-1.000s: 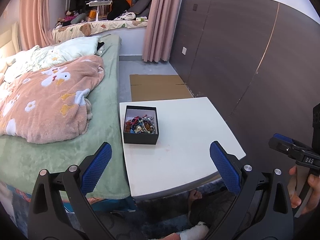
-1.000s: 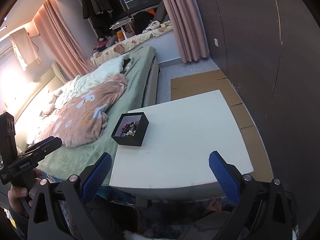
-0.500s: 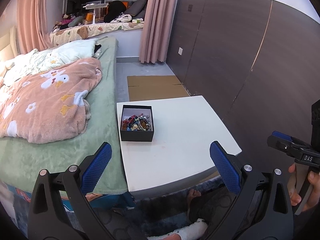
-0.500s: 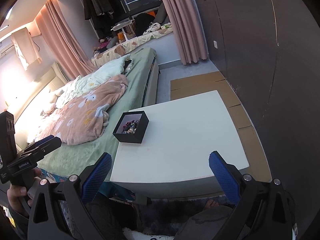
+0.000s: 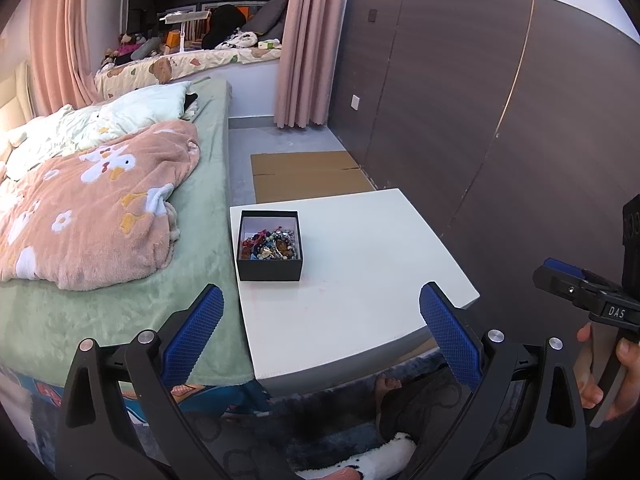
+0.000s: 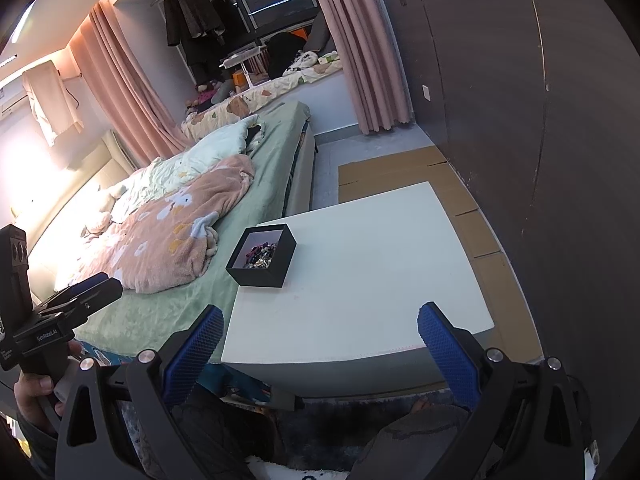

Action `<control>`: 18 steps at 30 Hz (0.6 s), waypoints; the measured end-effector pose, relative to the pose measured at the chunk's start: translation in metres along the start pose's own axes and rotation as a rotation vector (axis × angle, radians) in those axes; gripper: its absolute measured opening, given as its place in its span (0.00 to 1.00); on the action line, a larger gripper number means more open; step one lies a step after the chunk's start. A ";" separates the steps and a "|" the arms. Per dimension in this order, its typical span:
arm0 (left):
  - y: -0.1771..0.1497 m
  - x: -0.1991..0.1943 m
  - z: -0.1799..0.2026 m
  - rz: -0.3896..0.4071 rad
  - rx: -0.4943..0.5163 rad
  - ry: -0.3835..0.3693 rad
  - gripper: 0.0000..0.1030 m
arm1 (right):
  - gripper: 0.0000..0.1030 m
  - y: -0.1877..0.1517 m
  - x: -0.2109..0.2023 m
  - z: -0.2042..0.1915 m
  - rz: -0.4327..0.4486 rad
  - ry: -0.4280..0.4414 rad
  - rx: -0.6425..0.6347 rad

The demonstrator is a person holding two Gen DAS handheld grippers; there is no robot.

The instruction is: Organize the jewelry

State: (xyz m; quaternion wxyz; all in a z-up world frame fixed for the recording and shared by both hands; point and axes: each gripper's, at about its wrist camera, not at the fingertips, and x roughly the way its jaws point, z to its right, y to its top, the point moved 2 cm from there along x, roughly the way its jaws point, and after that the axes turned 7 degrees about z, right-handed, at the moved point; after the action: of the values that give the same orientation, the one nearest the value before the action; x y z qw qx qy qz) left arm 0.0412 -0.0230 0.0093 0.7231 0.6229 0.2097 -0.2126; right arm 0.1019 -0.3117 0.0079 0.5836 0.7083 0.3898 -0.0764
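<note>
Near the left edge of the white surface, toward its far corner, sits an open black box with a tangle of jewelry heaped inside, the bed with its pink blanket just beside that edge. Both the left gripper and the right gripper hang before the near edge, well apart from the box, jaws spread wide and holding nothing. Cardboard lies on the floor beyond the far edge.
</note>
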 end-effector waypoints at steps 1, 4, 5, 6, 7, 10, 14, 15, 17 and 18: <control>0.001 -0.001 0.000 0.002 -0.001 0.000 0.95 | 0.93 0.000 -0.001 0.000 0.001 0.000 0.000; 0.000 -0.004 0.001 0.005 -0.001 -0.002 0.95 | 0.93 0.001 -0.001 0.000 0.001 0.000 -0.001; 0.000 -0.004 0.002 0.003 -0.001 -0.003 0.95 | 0.93 0.001 -0.002 0.000 0.002 -0.001 0.000; 0.000 -0.005 0.001 0.003 -0.003 -0.004 0.95 | 0.93 0.001 -0.001 -0.001 0.003 0.001 0.001; 0.001 -0.005 0.001 0.002 -0.004 -0.004 0.95 | 0.93 0.001 -0.002 -0.001 0.004 0.002 0.000; 0.001 -0.007 0.000 0.002 -0.008 -0.002 0.95 | 0.93 0.001 -0.005 -0.002 0.006 0.002 -0.004; 0.001 -0.007 -0.003 0.001 -0.013 -0.001 0.95 | 0.93 0.002 -0.008 -0.003 0.008 0.001 -0.004; 0.001 -0.007 -0.003 0.002 -0.013 0.001 0.95 | 0.93 0.003 -0.010 -0.003 0.009 0.001 -0.004; 0.001 -0.007 -0.004 0.002 -0.014 0.002 0.95 | 0.93 0.004 -0.011 -0.003 0.011 0.001 -0.004; 0.001 -0.007 -0.004 0.003 -0.014 0.000 0.95 | 0.93 0.004 -0.012 -0.002 0.012 0.001 -0.003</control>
State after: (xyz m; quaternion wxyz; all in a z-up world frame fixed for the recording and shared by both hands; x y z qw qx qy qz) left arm 0.0356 -0.0184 0.0139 0.7278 0.6181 0.2104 -0.2100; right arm 0.0954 -0.3155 0.0186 0.5847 0.7100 0.3859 -0.0718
